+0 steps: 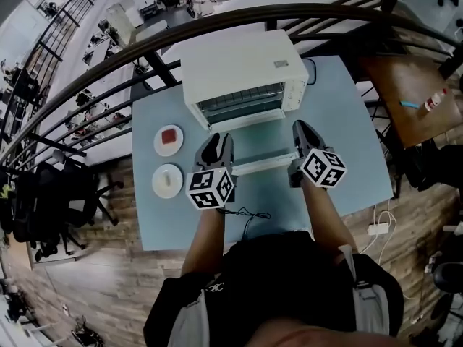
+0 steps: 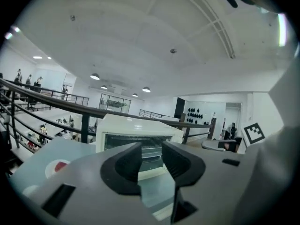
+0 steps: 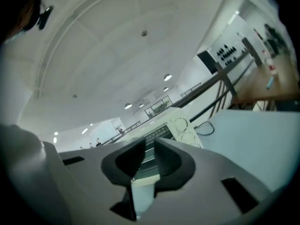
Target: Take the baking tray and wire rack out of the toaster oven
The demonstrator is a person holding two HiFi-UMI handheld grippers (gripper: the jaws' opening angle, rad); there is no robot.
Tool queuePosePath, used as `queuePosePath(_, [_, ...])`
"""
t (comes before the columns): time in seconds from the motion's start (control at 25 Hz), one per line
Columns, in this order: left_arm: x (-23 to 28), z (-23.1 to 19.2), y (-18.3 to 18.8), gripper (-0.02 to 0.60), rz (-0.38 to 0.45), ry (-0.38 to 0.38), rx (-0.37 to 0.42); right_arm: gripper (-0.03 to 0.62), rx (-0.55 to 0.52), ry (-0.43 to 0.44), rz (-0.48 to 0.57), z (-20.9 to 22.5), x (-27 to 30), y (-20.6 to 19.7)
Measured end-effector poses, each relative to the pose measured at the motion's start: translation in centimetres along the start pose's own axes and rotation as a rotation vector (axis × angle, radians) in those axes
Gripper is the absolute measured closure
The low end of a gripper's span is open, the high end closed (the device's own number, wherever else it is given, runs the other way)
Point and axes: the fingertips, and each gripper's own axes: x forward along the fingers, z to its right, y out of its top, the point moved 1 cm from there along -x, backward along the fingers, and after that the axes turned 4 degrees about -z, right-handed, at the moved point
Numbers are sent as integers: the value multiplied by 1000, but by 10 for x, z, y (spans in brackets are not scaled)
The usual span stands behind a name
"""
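Observation:
The white toaster oven [image 1: 242, 67] stands at the far side of the pale blue table [image 1: 340, 121], its glass door [image 1: 253, 150] folded down flat toward me. Bars of the wire rack [image 1: 242, 100] show inside the cavity; I cannot make out the baking tray. My left gripper [image 1: 215, 144] hovers at the door's left front corner, jaws apart with nothing between them; the left gripper view shows the oven [image 2: 136, 128] beyond its gap [image 2: 151, 149]. My right gripper [image 1: 300, 129] is over the door's right end, jaws nearly together and empty [image 3: 149, 146], pointing at the oven [image 3: 180, 125].
Two small white plates [image 1: 168, 139] [image 1: 168, 180] with reddish food lie on the table left of the oven. A black cable [image 1: 246, 214] trails near the table's front edge. A dark curved railing [image 1: 217, 20] runs behind the oven. A wooden desk [image 1: 405, 92] stands at the right.

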Motion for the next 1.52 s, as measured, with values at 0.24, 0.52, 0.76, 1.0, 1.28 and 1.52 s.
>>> queuePosePath(0.24, [12,-26,-16,400,-16,-92,-253,456,303,41,-22,7,23,-23])
queuePosePath(0.52, [30,-75,-30,400,80,-183,-768,420,596,72,-31,12,62,-53])
queuePosePath(0.76, [55,-109,-51,400,121,-154,-982,419,687,59,-13,19,94,-72])
queuePosePath(1.0, [90,-136,-83,400,140,-133,-1198,414,765,78,5,32,130,-80])
queuePosePath(1.28, [127,-152,-102,390,207,-137,-1345,414,825,47,23,53,161,-91])
queuePosePath(1.52, [151,-155,-103,383,239,-135,-1376,411,845,57,19,58,192,-91])
